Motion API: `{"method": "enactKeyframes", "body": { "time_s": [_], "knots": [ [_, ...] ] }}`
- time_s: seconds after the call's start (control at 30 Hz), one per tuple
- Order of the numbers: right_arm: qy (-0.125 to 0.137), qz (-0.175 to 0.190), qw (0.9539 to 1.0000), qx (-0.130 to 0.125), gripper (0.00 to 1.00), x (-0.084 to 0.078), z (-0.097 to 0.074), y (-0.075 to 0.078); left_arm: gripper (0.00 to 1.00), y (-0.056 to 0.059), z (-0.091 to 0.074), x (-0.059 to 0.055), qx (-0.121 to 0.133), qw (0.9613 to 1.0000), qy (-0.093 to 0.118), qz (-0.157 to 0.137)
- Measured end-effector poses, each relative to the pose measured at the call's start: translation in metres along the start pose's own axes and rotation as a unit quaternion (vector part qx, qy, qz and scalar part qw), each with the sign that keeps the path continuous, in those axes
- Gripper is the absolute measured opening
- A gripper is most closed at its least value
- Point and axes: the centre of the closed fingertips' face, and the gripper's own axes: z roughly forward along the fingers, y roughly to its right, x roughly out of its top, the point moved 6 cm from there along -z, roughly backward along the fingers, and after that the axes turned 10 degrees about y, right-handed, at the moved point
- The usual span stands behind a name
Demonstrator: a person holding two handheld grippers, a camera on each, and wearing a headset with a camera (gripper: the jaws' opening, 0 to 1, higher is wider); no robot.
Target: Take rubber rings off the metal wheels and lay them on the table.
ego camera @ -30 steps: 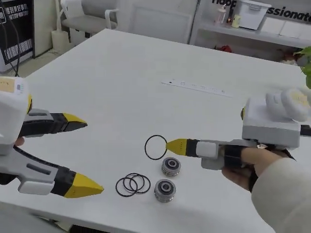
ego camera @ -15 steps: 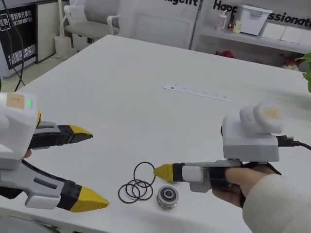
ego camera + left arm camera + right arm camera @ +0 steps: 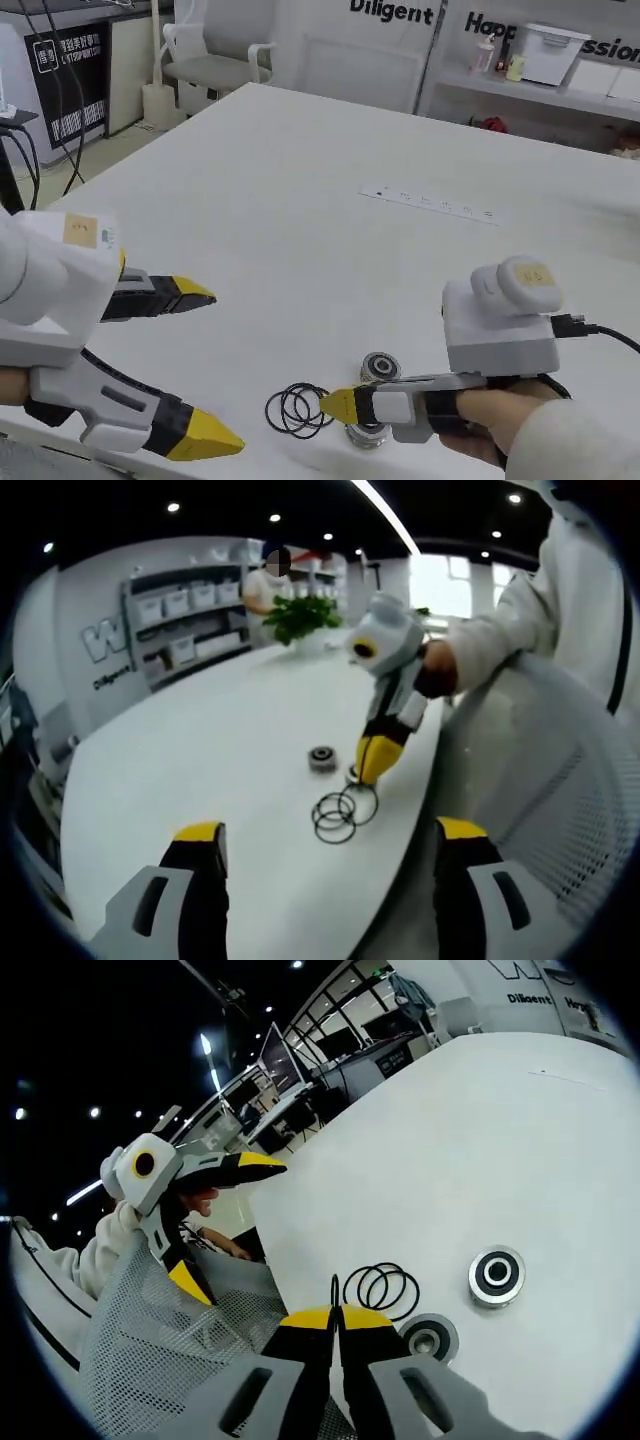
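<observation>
My right gripper (image 3: 336,404) is shut on a thin black rubber ring (image 3: 334,1290), which stands edge-on between its yellow tips. It hangs just over a small pile of loose rings (image 3: 294,409) near the table's front edge. One metal wheel (image 3: 380,366) lies beyond the tips. A second wheel (image 3: 367,436) is partly hidden under that gripper. In the right gripper view the pile (image 3: 380,1287) lies left of both wheels (image 3: 497,1274) (image 3: 430,1338). My left gripper (image 3: 205,367) stands open to the left, apart from everything; its own view shows the pile (image 3: 335,815) and the right gripper (image 3: 375,765).
A white power strip (image 3: 430,205) lies on the white table (image 3: 300,200) further back. A chair (image 3: 215,65) and shelves with a white box (image 3: 558,50) stand behind the table. The table's front edge runs right below the rings. A person stands by a plant (image 3: 300,615).
My right gripper has carried the held ring left and toward the front edge, from beside the wheels to over the ring pile. The head camera has shifted too.
</observation>
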Motion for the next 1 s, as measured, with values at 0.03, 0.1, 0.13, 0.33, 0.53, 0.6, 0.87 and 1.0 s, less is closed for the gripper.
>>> {"method": "enactKeyframes", "body": {
  "time_s": [0.03, 0.1, 0.13, 0.33, 0.53, 0.6, 0.87, 1.0],
  "knots": [
    [-0.003, -0.003, 1.0, -0.001, 0.0, -0.001, 0.001, 0.0, 0.86, 0.0, 0.0, 0.0, 0.0, 1.0, -0.002, 0.002],
    [-0.007, -0.01, 0.9999, -0.004, 0.0, -0.003, 0.003, 0.002, 0.86, 0.0, 0.0, 0.0, -0.001, 1.0, -0.004, 0.004],
    [-0.011, -0.011, 0.9999, -0.007, 0.0, -0.003, 0.004, 0.004, 0.86, 0.0, 0.0, -0.001, -0.001, 1.0, -0.005, 0.004],
    [-0.025, -0.026, 0.999, -0.025, 0.0, -0.007, 0.01, 0.011, 0.86, 0.001, -0.001, -0.003, 0.001, 0.9999, -0.012, 0.008],
    [-0.033, -0.043, 0.998, -0.033, 0.0, -0.009, 0.012, 0.015, 0.84, 0.001, -0.002, -0.004, 0.004, 0.9998, -0.017, 0.009],
    [-0.035, -0.053, 0.9973, -0.036, 0.0, -0.01, 0.013, 0.016, 0.84, 0.001, -0.002, -0.005, 0.007, 0.9998, -0.017, 0.007],
    [-0.041, -0.075, 0.9955, -0.041, 0.0, -0.009, 0.017, 0.02, 0.83, -0.001, -0.004, -0.006, 0.01, 0.9997, -0.019, 0.009],
    [-0.037, -0.082, 0.9949, -0.045, 0.0, -0.007, 0.018, 0.021, 0.83, -0.002, -0.004, -0.007, 0.011, 0.9996, -0.023, 0.01]
  ]
}}
